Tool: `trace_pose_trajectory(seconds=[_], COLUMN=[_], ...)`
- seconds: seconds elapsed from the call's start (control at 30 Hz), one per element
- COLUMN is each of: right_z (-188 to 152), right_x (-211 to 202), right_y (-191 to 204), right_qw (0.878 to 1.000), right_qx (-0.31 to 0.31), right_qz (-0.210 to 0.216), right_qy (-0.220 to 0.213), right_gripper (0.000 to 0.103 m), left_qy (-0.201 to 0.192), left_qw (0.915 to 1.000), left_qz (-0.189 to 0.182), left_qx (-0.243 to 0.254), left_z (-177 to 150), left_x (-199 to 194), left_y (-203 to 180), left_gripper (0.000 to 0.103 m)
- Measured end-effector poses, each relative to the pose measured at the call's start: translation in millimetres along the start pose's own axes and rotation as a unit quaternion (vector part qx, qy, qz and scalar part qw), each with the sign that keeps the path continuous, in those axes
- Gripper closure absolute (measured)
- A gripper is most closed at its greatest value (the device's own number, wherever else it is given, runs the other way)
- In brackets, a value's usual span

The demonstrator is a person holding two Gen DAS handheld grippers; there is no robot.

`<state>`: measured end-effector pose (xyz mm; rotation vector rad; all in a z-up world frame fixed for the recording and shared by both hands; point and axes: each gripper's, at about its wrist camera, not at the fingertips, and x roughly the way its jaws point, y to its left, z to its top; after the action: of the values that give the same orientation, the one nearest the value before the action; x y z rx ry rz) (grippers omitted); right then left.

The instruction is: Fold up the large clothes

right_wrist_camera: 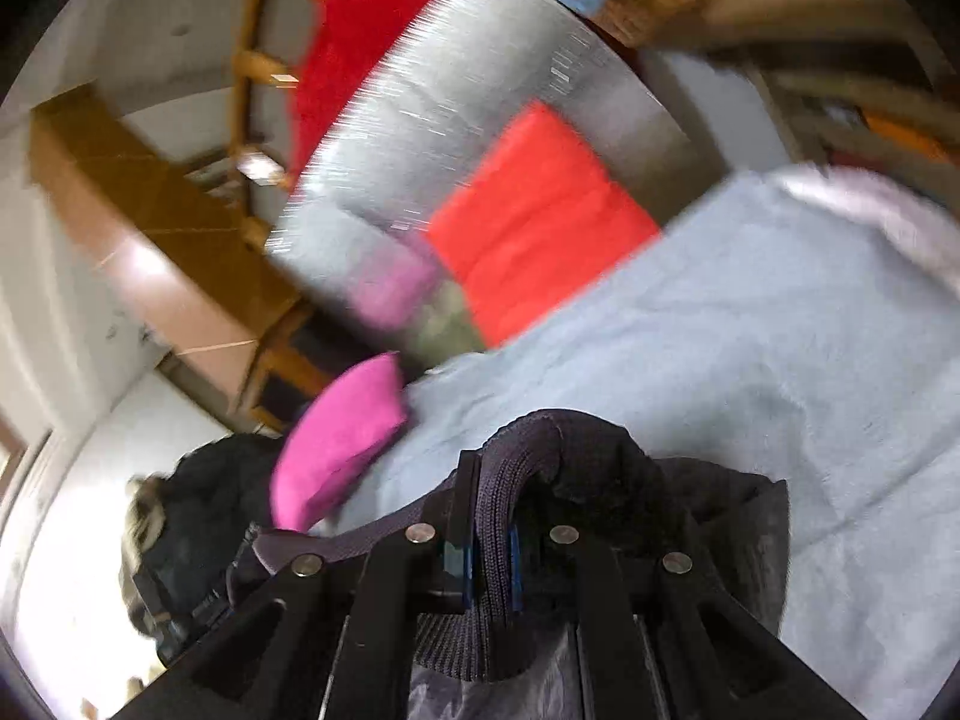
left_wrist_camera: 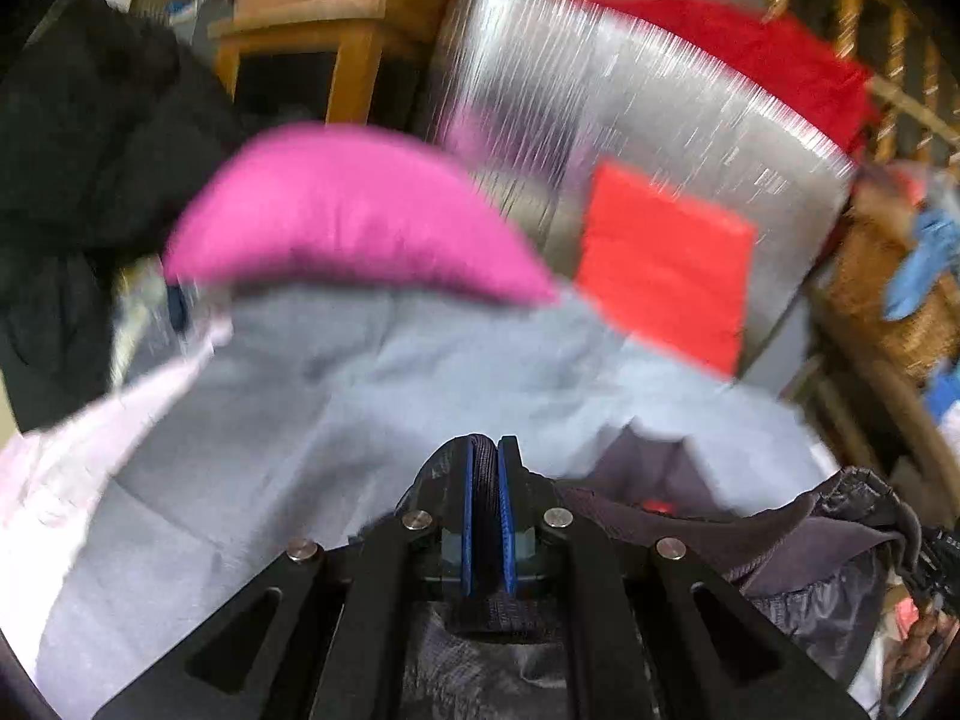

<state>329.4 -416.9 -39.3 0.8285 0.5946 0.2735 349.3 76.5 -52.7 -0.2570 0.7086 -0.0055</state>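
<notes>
A dark grey-purple jacket (left_wrist_camera: 798,546) with a ribbed knit hem hangs from both grippers above a light blue blanket (left_wrist_camera: 360,396). My left gripper (left_wrist_camera: 487,450) is shut on the ribbed edge, and the thin shiny fabric trails off to the right and below the fingers. In the right wrist view the same jacket (right_wrist_camera: 708,516) bunches over my right gripper (right_wrist_camera: 489,462), which is shut on a thick fold of the ribbed hem. Both views are smeared by motion.
A pink pillow (left_wrist_camera: 354,222) lies at the blanket's (right_wrist_camera: 720,348) far edge, with a folded red cloth (left_wrist_camera: 666,264) on a silver mat (left_wrist_camera: 630,96) beyond. A black garment (left_wrist_camera: 90,150), a wooden table (left_wrist_camera: 336,24), a wooden railing (left_wrist_camera: 888,36) and a wicker basket (left_wrist_camera: 888,294) surround the bed.
</notes>
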Motion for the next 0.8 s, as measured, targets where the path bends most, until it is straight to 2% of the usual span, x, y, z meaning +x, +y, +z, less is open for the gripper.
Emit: trace_pose_trajectory(seconds=[0.1, 0.4, 0.6, 0.8], right_z=[-3, -7, -5, 23], right_x=[42, 89, 96, 75], right_y=[-25, -60, -60, -26], right_qw=[0.999, 0.992, 0.988, 0.994], right_qx=[0.013, 0.022, 0.021, -0.006], right_qz=[-0.043, -0.102, -0.121, -0.088], right_qy=[0.029, 0.075, 0.089, 0.069], right_gripper=[0.095, 0.095, 0.096, 0.096], left_qy=[0.038, 0.095, 0.106, 0.074], left_qw=[0.9985, 0.9929, 0.9912, 0.9947], left_qz=[0.037, 0.067, 0.074, 0.066], left_qx=[0.015, 0.026, 0.031, 0.026], left_z=[-13, -31, -27, -8], left_x=[52, 113, 118, 101], left_y=[1, 5, 2, 0], left_gripper=[0.095, 0.094, 0.094, 0.094])
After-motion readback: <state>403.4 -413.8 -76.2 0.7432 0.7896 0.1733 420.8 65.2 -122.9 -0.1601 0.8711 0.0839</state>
